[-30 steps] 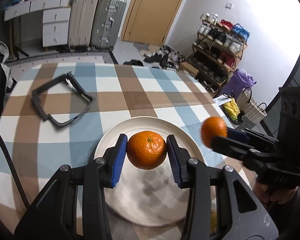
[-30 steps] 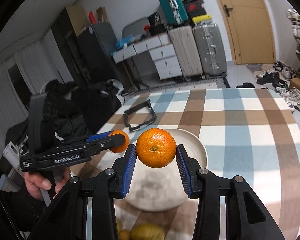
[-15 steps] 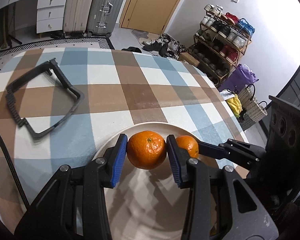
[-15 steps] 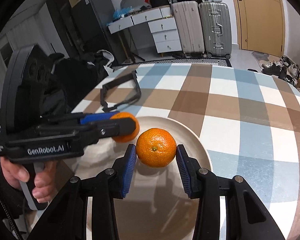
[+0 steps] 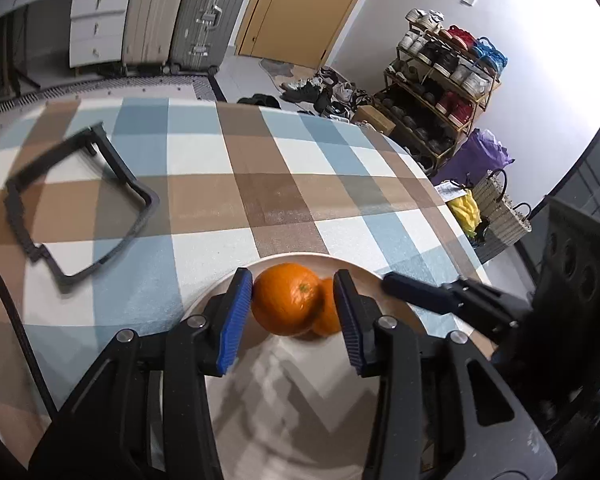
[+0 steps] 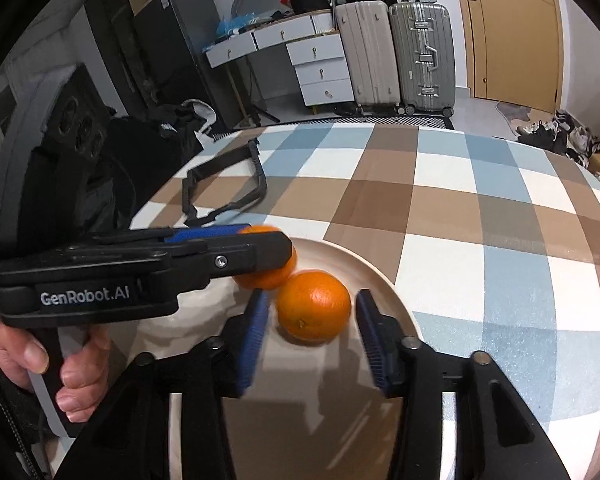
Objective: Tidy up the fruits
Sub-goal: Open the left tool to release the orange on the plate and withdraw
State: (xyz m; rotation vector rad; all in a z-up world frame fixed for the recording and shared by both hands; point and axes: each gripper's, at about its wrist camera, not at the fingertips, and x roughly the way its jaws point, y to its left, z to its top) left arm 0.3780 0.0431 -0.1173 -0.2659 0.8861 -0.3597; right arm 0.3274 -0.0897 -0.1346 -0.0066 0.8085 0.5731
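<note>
Two oranges lie side by side on a white plate (image 5: 300, 400) on the checked tablecloth. In the left wrist view, my left gripper (image 5: 294, 308) is open, with one orange (image 5: 286, 304) between its blue pads and touching the left pad; the second orange (image 5: 328, 316) peeks out behind it. In the right wrist view, my right gripper (image 6: 310, 312) is open around the second orange (image 6: 314, 306), which rests on the plate (image 6: 380, 280) clear of both pads. The left gripper reaches across that view from the left, over the first orange (image 6: 266, 276).
A black square frame (image 5: 76, 204) lies on the cloth at the far left; it also shows in the right wrist view (image 6: 226, 184). The table edge drops off to the right, where a shoe rack (image 5: 440, 80) stands. Suitcases (image 6: 396, 52) and drawers stand beyond the far edge.
Both grippers came down to the plate with their oranges and opened. The two oranges now rest on the plate next to each other.
</note>
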